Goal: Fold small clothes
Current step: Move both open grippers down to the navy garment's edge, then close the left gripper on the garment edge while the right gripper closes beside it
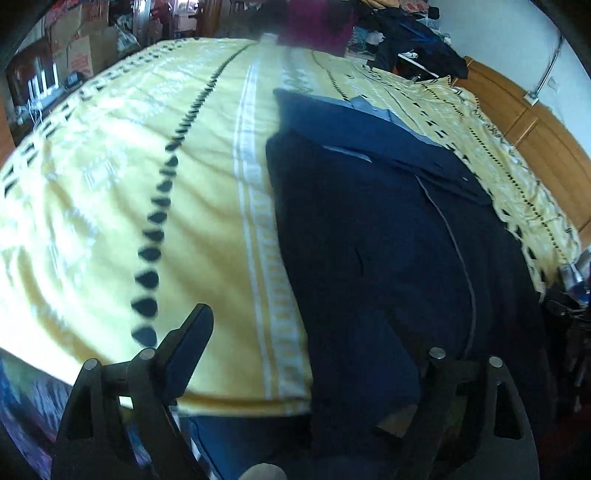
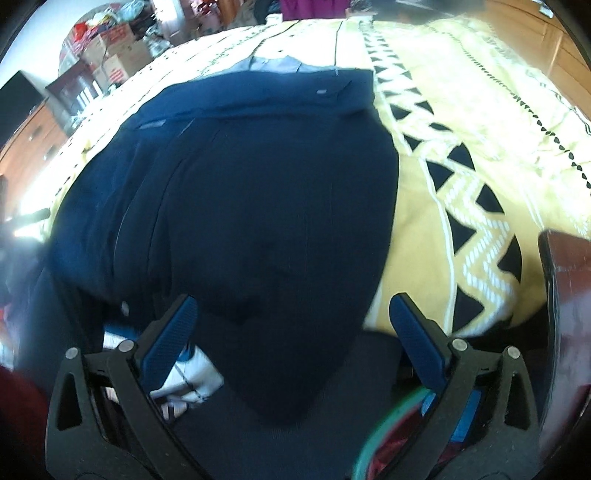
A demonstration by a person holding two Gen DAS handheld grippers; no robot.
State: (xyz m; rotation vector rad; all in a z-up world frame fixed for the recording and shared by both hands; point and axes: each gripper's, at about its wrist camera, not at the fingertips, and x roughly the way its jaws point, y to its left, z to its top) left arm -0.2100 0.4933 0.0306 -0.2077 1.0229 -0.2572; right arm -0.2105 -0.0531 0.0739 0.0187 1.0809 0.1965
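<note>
**Navy garment spread on the yellow bedspread, both tongs at its near edge**

Nearest to us in the right wrist view, the right gripper (image 2: 291, 325) stands wide open, its two blue ribbed pads (image 2: 170, 339) well apart. Between them hangs the near, rounded end of the dark navy cloth garment with grey trim (image 2: 258, 192), but neither pad touches it, so this gripper grips nothing. Just under the garment's near end, beside the left pad, we see a crumpled white cloth with dark lines (image 2: 192, 380).

In the left wrist view, the left gripper (image 1: 306, 354) shows one finger clearly, raised over the bedspread beside the garment's left edge. The other finger is lost against the dark cloth, and only its black frame (image 1: 476, 398) shows. We judge the jaws to be spread apart, yet we cannot tell whether the hidden finger touches the garment.

The garment (image 1: 388, 229) itself lies flat on the yellow woven bedspread with white bands and black triangles (image 1: 110, 192), running away from us, its near end drooping over the bed's edge. At its far end a lighter grey lining or collar (image 2: 273, 65) shows.

Beyond the garment, the bedspread (image 2: 461, 110) reaches to a purple cloth (image 1: 317, 22). Left of the garment's far end stand cardboard boxes (image 1: 79, 48); to its right, a heap of dark clothes (image 1: 413, 40) and a wooden headboard (image 1: 532, 136).
</note>
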